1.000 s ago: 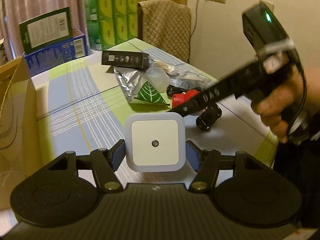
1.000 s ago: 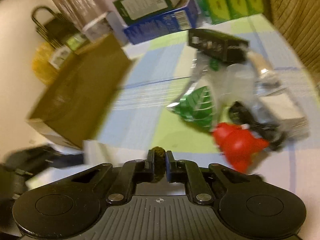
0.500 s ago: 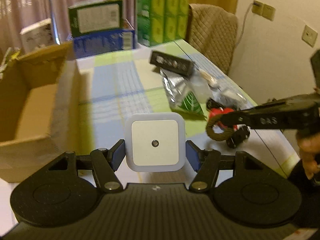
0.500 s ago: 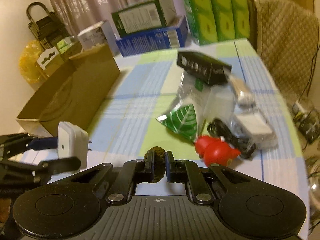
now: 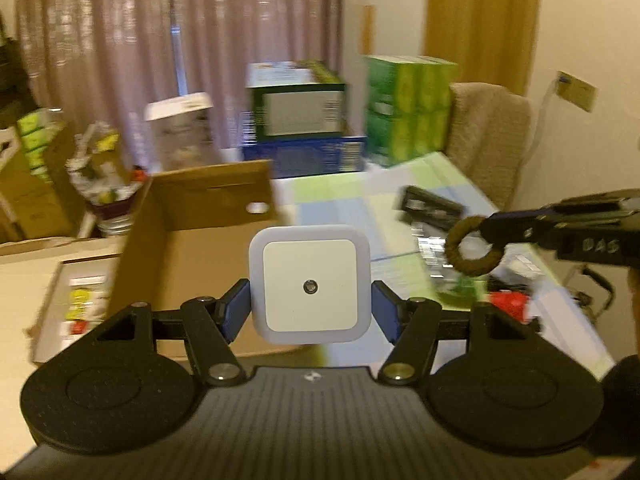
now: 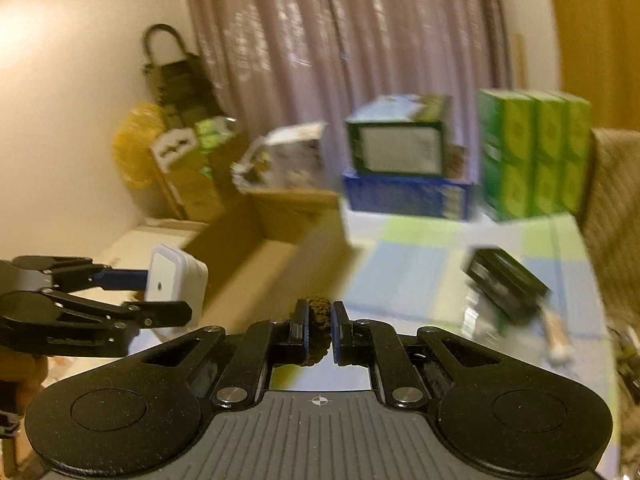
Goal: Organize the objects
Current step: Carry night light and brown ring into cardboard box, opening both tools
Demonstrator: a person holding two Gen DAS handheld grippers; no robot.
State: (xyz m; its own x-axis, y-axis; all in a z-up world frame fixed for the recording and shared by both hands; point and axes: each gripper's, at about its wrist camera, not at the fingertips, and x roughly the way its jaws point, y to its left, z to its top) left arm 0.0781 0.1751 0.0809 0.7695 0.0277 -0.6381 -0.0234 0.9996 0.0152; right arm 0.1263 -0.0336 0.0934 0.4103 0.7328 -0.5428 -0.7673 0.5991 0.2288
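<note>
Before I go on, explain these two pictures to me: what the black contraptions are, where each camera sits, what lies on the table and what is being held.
There is no robot here. A person holds a two-finger tool in each hand, and a camera on each one looks forward along its fingers.

The left view shows the left tool clamping a white square night light. The right tool reaches in from the side with a brown ring.

The right view shows the right tool shut on that ring, edge-on, with the left one at the far left.

Beyond stands an open cardboard box. On the checked tablecloth lie a black box and a red object; stacked cartons stand behind.
</note>
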